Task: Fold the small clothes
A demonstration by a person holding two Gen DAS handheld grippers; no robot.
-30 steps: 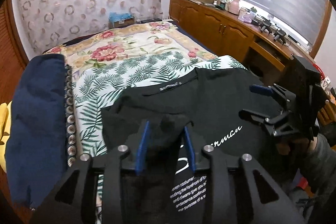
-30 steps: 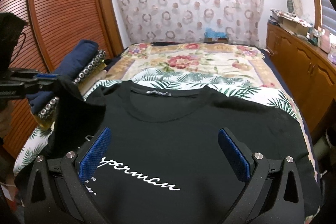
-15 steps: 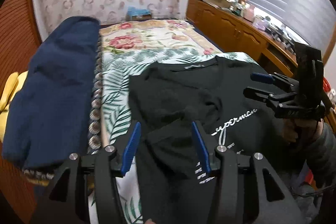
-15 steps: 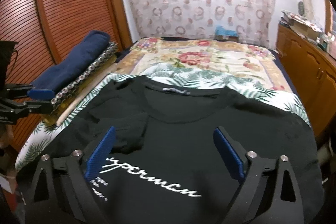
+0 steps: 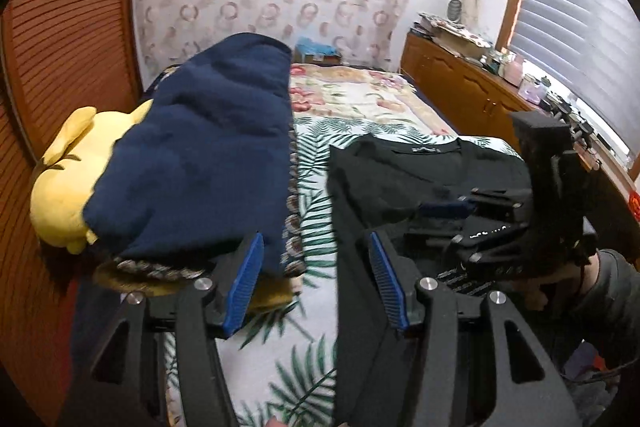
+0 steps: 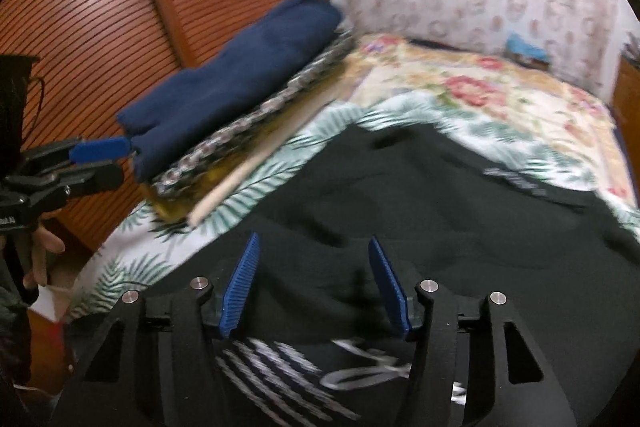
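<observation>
A black T-shirt with white lettering lies face up on the leaf-print sheet, its left sleeve folded inward over the chest; it also fills the right wrist view. My left gripper is open and empty, hanging over the sheet just left of the shirt's edge. It also shows at the left of the right wrist view. My right gripper is open and empty, low over the shirt's left half above the white print. It shows in the left wrist view over the shirt, jaws apart.
A folded navy blanket on a patterned cushion stack and a yellow plush lie along the bed's left side by the wooden slatted doors. A wooden cabinet with clutter runs along the right under the window.
My left gripper let go of the sleeve, leaving it folded on the chest, and drew back left off the shirt. My right gripper swung left over the shirt and narrowed its opening.
</observation>
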